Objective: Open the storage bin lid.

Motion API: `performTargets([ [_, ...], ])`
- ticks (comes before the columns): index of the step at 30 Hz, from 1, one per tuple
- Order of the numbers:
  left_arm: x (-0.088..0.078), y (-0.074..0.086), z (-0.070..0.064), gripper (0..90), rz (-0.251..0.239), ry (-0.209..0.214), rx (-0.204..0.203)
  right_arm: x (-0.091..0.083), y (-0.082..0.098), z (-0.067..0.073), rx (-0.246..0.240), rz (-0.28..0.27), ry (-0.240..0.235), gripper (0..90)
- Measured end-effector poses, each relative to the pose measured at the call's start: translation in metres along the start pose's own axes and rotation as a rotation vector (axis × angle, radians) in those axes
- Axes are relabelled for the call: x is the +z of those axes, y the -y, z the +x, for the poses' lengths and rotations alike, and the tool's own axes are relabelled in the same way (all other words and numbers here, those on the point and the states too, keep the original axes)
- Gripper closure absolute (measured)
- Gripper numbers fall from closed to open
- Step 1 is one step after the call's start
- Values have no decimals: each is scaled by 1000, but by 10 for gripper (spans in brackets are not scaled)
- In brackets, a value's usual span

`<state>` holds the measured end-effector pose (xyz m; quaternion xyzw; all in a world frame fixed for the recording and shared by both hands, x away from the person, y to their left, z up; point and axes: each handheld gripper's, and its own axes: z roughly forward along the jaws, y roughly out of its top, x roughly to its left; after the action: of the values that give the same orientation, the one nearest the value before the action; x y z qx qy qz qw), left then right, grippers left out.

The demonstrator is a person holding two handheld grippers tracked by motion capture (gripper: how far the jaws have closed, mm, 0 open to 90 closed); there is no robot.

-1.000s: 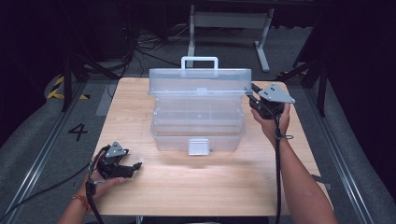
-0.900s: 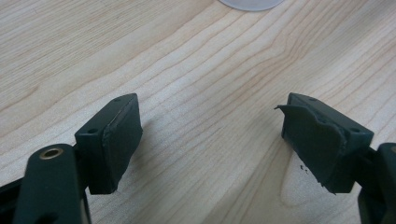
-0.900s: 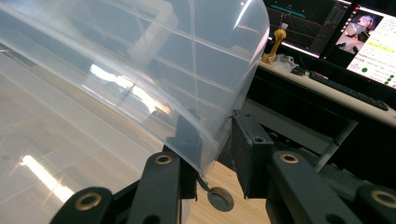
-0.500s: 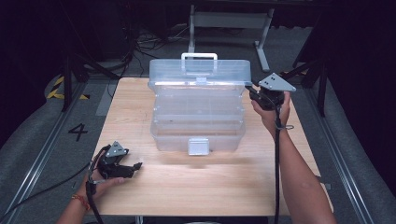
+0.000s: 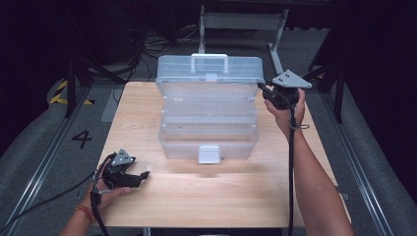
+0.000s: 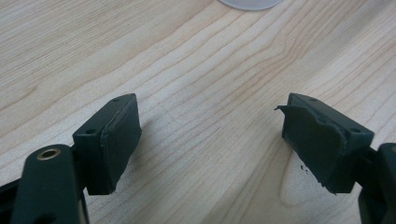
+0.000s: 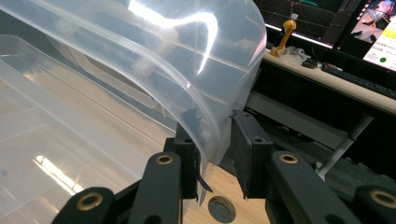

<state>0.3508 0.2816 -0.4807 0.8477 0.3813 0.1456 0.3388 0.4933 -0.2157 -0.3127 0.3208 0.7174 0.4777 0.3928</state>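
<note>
Pale wooden table (image 5: 196, 196) — dark room

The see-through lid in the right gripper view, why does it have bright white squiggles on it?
In the right gripper view that is glare: lights reflecting off the curved clear lid that the right gripper pinches. In the high view the box looks milky and the room behind is dark. In the left gripper view the table is evenly lit.

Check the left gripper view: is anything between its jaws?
No. The left gripper has its jaws wide apart over bare wooden table, with nothing between the pads.
</note>
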Motion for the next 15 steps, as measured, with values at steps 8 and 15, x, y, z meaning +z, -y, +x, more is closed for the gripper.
performTargets([
  [8, 0, 0, 0, 201, -2, -5, 1, 3, -3, -3, 20, 3, -5, 745],
  [15, 0, 0, 0, 201, 0, -5, 2, 7, -5, -5, 25, 3, -5, 747],
])
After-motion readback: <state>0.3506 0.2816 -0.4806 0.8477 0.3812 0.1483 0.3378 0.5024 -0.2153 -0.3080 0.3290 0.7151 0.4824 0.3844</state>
